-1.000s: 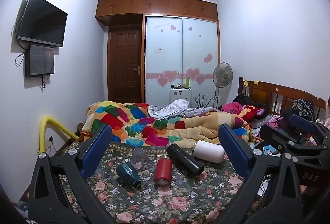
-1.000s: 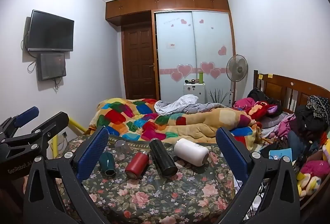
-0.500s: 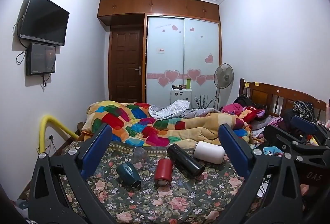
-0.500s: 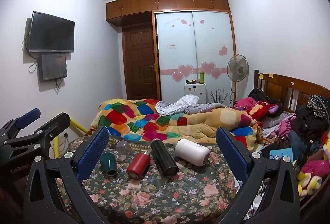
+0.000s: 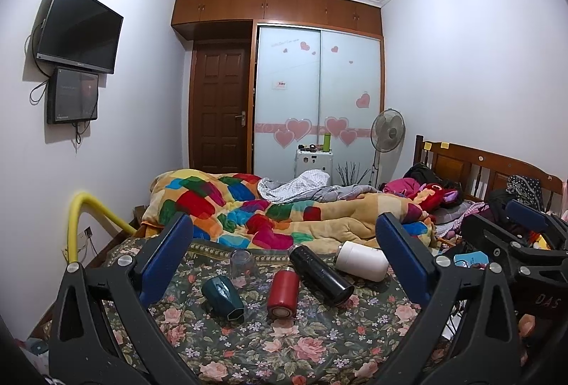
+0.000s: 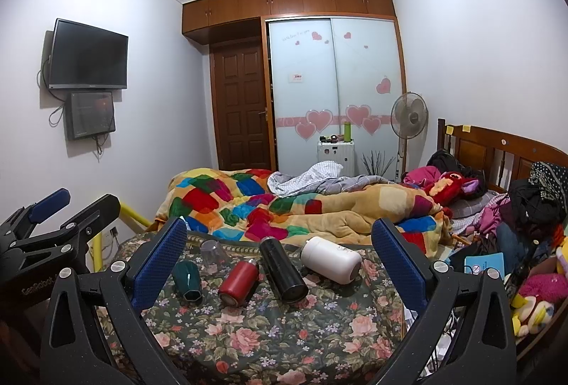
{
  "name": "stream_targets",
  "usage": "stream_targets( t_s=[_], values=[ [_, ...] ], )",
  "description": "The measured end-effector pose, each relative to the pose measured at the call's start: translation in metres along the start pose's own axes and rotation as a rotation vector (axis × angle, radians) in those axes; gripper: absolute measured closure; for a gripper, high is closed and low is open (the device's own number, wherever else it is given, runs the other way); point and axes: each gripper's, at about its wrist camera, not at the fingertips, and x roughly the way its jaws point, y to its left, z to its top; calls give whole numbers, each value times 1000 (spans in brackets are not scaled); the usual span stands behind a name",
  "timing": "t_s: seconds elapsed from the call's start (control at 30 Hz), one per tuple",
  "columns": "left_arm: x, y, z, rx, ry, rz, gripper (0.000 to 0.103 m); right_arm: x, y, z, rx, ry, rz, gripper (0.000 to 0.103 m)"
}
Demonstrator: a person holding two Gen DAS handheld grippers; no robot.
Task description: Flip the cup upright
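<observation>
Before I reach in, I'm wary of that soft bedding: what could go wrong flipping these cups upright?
1. The floral bedspread looks soft, so an upright cup may topple.
2. The red bottle, black bottle and white bottle lie close; one could roll.
3. The clear glass is easily missed.

Both grippers hover level above the near end of the bed, apart from everything on it. The left gripper (image 5: 284, 257) has its two blue-padded fingers (image 5: 165, 257) spread wide with nothing between them. The right gripper (image 6: 278, 260) is likewise spread wide, its blue fingers (image 6: 397, 264) holding nothing. The two sit side by side at about the same height: from the left wrist view the right gripper shows at the right edge, and from the right wrist view the left gripper shows at the left edge.
</observation>
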Motion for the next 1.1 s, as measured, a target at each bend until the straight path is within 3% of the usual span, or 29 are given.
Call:
stream_targets(
  t_s=[1.1],
  values=[
    [3,8,-6,-10,3,7,0,-1,8,-2,-7,3,4,0]
  ],
)
